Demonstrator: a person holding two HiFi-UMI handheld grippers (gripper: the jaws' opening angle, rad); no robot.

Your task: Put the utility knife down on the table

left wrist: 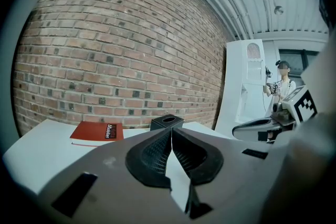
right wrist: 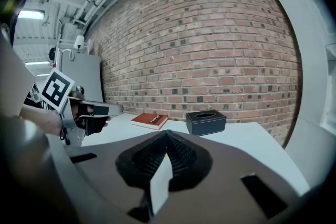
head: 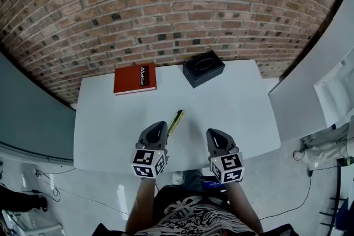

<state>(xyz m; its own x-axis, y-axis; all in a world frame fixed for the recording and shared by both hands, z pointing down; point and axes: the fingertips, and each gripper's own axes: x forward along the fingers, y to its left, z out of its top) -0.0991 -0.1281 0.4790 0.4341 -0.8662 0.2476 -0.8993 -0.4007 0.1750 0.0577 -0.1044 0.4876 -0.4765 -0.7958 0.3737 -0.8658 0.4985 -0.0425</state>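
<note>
Utility knife (head: 176, 122) beside closed left claw (head: 160, 126)

**Head view:** from high above the bench (head: 232, 113), facing steeply down, with the brick wall (head: 166, 8) at the top of the frame.
**Left gripper view:** low and close behind the left tool (left wrist: 171, 131), looking along it across the bench toward the wall.
**Right gripper view:** set likewise on the right tool (right wrist: 167, 134).
**Shared by all three views:** the red book (head: 135, 79) and the black box (head: 203, 68). Each gripper view also catches the other tool at its edge.
</note>
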